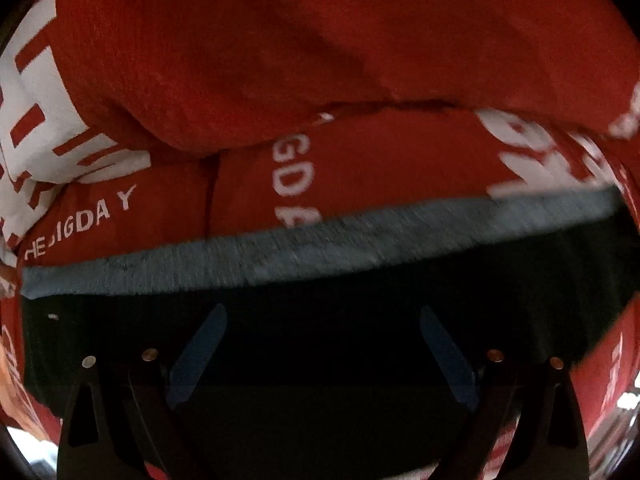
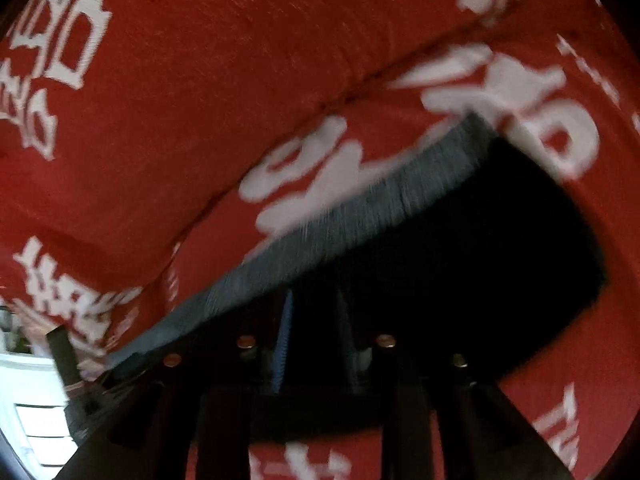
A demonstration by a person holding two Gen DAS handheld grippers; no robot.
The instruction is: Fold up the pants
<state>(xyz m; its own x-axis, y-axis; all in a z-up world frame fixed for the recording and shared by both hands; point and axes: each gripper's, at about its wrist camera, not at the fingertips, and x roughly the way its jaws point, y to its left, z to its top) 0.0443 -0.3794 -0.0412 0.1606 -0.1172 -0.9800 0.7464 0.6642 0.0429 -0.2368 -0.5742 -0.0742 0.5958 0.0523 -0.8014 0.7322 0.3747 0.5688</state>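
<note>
The pants are dark with a grey ribbed band (image 1: 280, 256) and lie on a red cover with white lettering (image 1: 240, 60). In the left wrist view my left gripper (image 1: 322, 320) is open, its blue-padded fingers (image 1: 200, 360) spread wide just over the dark cloth below the band. In the right wrist view the grey band (image 2: 340, 224) runs diagonally, blurred. My right gripper (image 2: 312, 300) has its fingers close together on the dark cloth (image 2: 460, 260) just below the band.
The red lettered cover (image 2: 200, 100) bunches in thick folds behind the pants in both views. A bright white area (image 2: 36, 400) with a dark post shows at the lower left of the right wrist view.
</note>
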